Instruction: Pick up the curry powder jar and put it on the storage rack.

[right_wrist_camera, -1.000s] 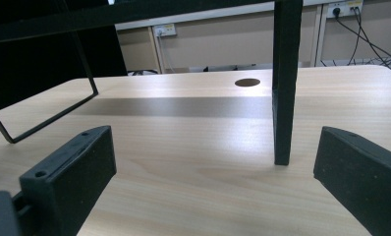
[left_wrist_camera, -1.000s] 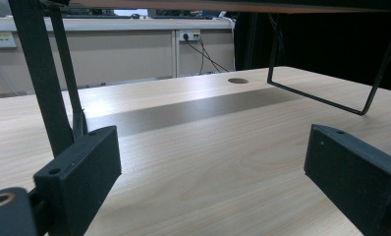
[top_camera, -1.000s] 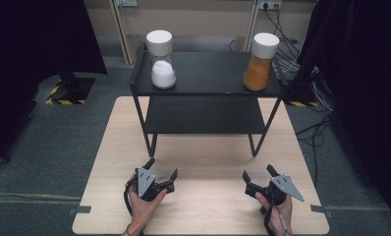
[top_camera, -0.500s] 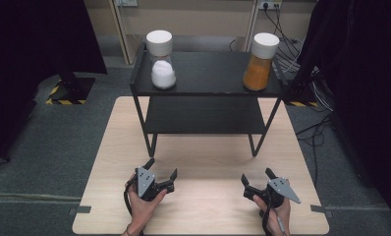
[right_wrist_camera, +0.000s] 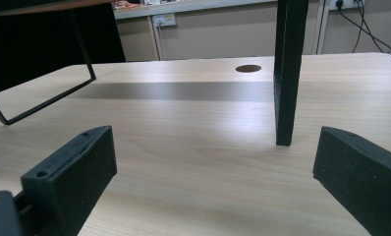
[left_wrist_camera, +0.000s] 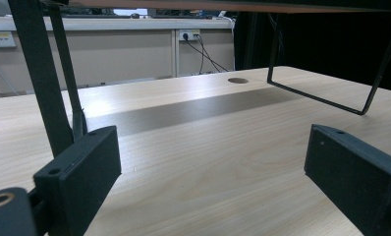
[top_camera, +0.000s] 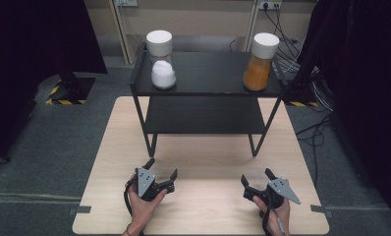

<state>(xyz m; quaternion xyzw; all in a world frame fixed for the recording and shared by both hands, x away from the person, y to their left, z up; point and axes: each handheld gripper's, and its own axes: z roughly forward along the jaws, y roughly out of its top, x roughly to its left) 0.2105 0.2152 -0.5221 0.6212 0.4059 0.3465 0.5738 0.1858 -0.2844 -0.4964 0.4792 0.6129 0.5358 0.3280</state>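
Wooden table (top_camera: 203, 162) low in frame: left gripper (top_camera: 160, 173) and right gripper (top_camera: 256, 178), jaws open and empty, with white jar (top_camera: 161, 60) and orange jar (top_camera: 260, 62) far above on the shelf (top_camera: 208, 78), each jar upright, nearest its same-side gripper.

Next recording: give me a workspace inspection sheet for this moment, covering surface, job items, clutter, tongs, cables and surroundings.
Surface: light wooden table, bare at the near side; a round hole shows in it in both gripper views.
Job's things: black two-tier rack stands on the table; white-powder jar at the top shelf's left, orange-powder jar at its right, both upright with white lids.
Clutter: nothing seen.
Tongs: left tongs and right tongs both open, empty, low over the table's near edge.
Cables: wall-socket leads lie behind the rack, right side.
Surroundings: grey carpet floor; dark curtains both sides.
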